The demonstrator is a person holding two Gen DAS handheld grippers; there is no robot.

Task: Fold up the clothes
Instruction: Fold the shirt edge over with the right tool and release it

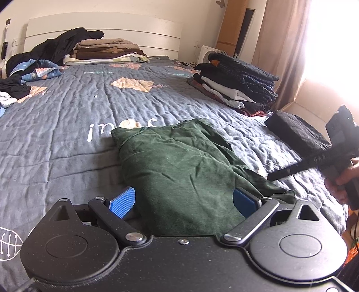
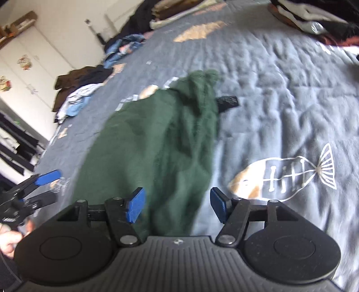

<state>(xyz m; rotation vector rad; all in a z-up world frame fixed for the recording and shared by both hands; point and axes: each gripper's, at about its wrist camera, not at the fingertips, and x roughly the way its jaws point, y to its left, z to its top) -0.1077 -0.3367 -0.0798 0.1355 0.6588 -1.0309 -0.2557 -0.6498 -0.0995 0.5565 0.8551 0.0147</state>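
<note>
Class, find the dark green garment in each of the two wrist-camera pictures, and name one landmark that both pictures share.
Left wrist view: the green garment lies centre, on the quilt, reaching down between the gripper's blue pads.
Right wrist view: the green garment lies centre-left, blurred, running down towards the gripper.
Shared landmark: the pile of dark folded clothes.

Both handheld grippers are showing matte black printed bodies: the left gripper (image 1: 182, 203) and the right gripper (image 2: 177, 205) are each carrying two round hinge housings, silver pivot screws and blue ribbed finger pads (image 1: 122, 202). A ridged black panel is running across the right one's middle.
</note>
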